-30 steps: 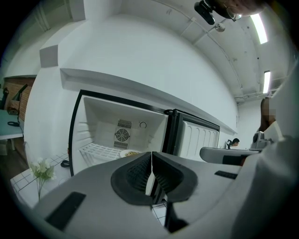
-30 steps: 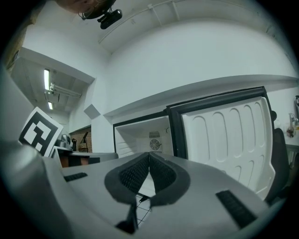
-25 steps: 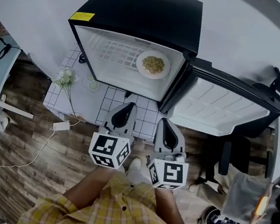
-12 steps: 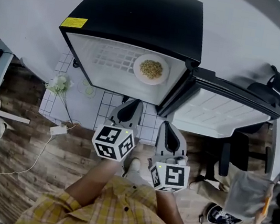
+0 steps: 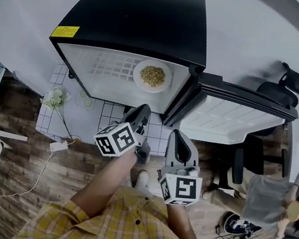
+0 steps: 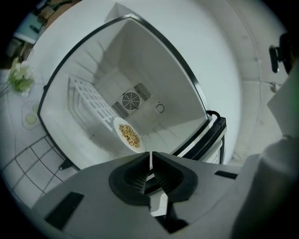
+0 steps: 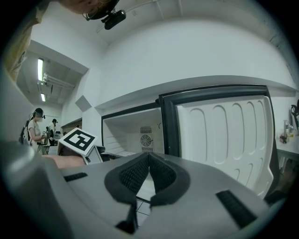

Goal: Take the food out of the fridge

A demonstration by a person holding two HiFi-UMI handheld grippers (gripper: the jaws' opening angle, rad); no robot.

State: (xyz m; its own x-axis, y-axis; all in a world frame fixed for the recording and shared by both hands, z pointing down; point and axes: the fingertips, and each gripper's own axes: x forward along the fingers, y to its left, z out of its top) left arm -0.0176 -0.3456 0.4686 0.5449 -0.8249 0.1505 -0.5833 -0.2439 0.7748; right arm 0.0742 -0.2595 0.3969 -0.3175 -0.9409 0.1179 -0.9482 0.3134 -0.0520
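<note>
Plate of food (image 5: 152, 76) sits inside the open fridge (image 5: 138, 18), right of centre in the cavity, just beside the white wire rack (image 5: 109, 60); not yet touched. Left claw (image 5: 143, 110) is the nearer one: plate lies straight ahead of it, a bit deeper in, and in the left gripper view it shows just above and left of the claw tips (image 6: 150, 156). Right claw (image 5: 176, 134) hangs further right, in front of the door's hinge edge, and faces the door (image 5: 235, 116) more than the plate. Both claws are closed and hold nothing; the left is rolled to one side and would need opening before a grab. Plate is round, so no long axis; shallow, white, glossy, likely ceramic, with a thin rim to pinch. Food is a loose yellow-brown grainy heap, so keep it level. Fridge has a black shell and a smooth white plastic liner, door with a moulded white liner.
</note>
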